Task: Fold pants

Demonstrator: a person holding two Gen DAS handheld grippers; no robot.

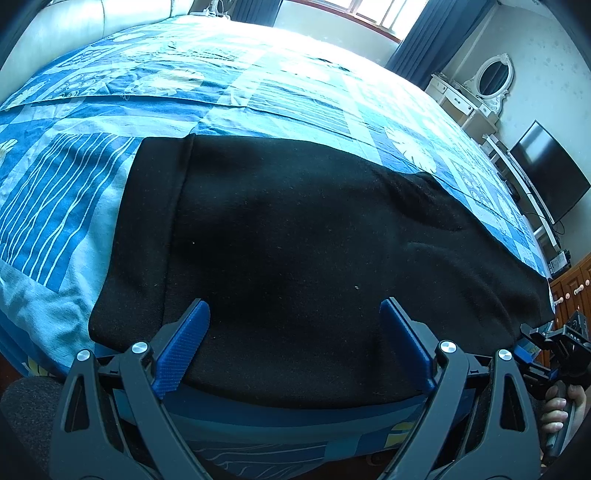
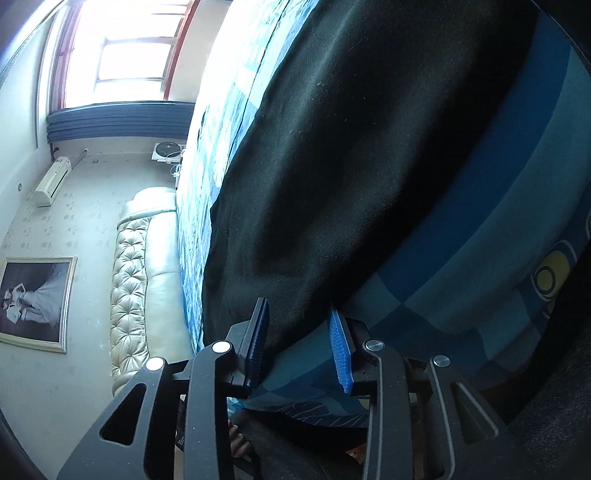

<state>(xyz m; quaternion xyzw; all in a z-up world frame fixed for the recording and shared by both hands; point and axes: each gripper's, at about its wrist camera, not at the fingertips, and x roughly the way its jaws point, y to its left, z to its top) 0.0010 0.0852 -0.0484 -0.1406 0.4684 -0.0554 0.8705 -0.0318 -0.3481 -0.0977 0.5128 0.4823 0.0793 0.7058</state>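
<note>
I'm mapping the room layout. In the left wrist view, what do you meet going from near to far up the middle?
left gripper → black pants → blue patterned bedspread → window

Both wrist cams close over pants [image 1: 295, 240].

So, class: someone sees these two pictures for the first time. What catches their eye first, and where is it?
The black pants spread flat across the near edge of the blue patterned bedspread dominate both views. Next come the blue fingers of the left hand-held gripper, open over the cloth's near edge, and the bright window beyond the bed.
</note>
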